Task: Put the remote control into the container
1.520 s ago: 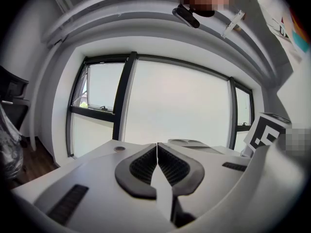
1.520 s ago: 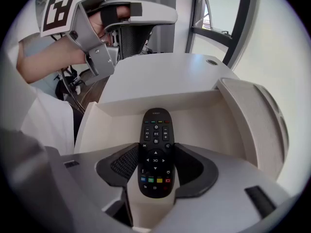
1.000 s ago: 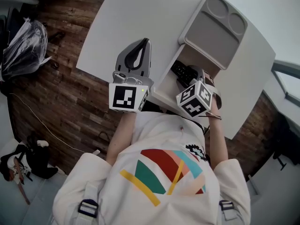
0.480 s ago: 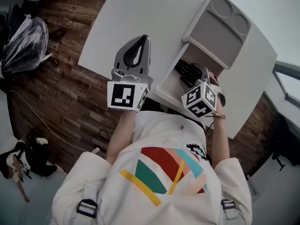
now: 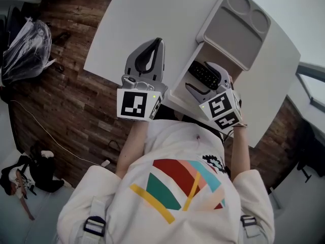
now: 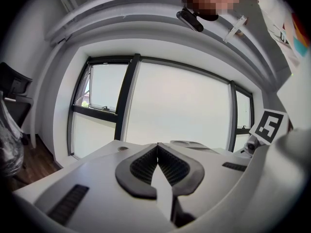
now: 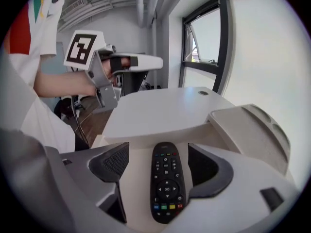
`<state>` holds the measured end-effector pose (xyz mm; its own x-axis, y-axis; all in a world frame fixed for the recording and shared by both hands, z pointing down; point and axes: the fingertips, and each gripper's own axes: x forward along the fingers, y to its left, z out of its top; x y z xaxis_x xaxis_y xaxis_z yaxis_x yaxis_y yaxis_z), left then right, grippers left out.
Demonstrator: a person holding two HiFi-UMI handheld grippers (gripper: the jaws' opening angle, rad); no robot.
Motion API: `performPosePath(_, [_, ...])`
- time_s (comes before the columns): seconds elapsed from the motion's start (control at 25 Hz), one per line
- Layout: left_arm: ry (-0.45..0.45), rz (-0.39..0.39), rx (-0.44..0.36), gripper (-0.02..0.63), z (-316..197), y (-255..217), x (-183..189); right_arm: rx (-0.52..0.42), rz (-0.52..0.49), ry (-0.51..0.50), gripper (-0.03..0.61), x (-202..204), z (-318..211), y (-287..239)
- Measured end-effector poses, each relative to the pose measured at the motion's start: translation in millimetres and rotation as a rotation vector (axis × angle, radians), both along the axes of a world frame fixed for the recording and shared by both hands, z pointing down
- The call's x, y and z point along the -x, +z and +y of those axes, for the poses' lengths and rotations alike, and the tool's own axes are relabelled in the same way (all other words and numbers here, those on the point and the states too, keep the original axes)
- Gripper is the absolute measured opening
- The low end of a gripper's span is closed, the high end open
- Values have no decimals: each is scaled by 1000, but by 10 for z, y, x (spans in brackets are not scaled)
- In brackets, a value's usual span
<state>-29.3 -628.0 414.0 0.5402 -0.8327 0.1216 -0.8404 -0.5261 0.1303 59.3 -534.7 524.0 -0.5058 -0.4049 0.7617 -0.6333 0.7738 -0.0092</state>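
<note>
The black remote control [image 5: 204, 74] [image 7: 166, 181] lies flat on the floor of the open white container [image 5: 177, 88] [image 7: 146, 132], buttons up. My right gripper [image 5: 208, 81] [image 7: 159, 163] hovers over it, and its jaws have just been opening. They stand wide on either side of the remote, and the pads [image 7: 115, 162] do not touch it. My left gripper [image 5: 156, 44] [image 6: 157, 145] is held level over the table's near edge to the left of the container. It is shut, with nothing between its jaws.
The container's grey lid [image 5: 234, 27] [image 7: 252, 127] is folded back at the far side, with two round recesses. The white table [image 5: 152, 14] ends just left of the left gripper, over a wooden floor [image 5: 76, 95]. A dark bag [image 5: 28, 50] lies on the floor at the far left.
The right gripper's jaws have spread apart and let go of the remote, which now rests in the container. That gripper has lifted and tipped back. The left gripper has kept still.
</note>
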Motion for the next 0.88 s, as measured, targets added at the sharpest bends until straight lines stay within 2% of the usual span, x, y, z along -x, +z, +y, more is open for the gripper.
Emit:
performPosePath(0.2, [-10, 5, -32, 8, -47, -134, 15, -116, -230, 153, 380, -20, -357, -586])
performPosePath(0.32, [-2, 14, -76, 8, -54, -326, -3, -211, -313, 227, 379, -91, -540, -973])
performPosePath(0.48, [20, 70, -125, 8, -110, -644, -67, -352, -353, 171, 379, -12, -626, -1469])
performPosePath(0.6, [52, 73, -181, 8, -102, -899, -199, -526, -296, 124, 366, 17, -661, -1790])
performPosePath(0.68, [69, 63, -206, 8, -75, -1021, -300, -610, -253, 118, 269, 7, -643, -1935])
performPosePath(0.76, [77, 44, -214, 8, -55, -1086, -375, -659, -261, 148, 158, 1, -624, -2064])
performPosePath(0.88, [101, 42, -227, 8, -27, -1153, -436, -696, -375, 311, 18, -87, -645, -2267])
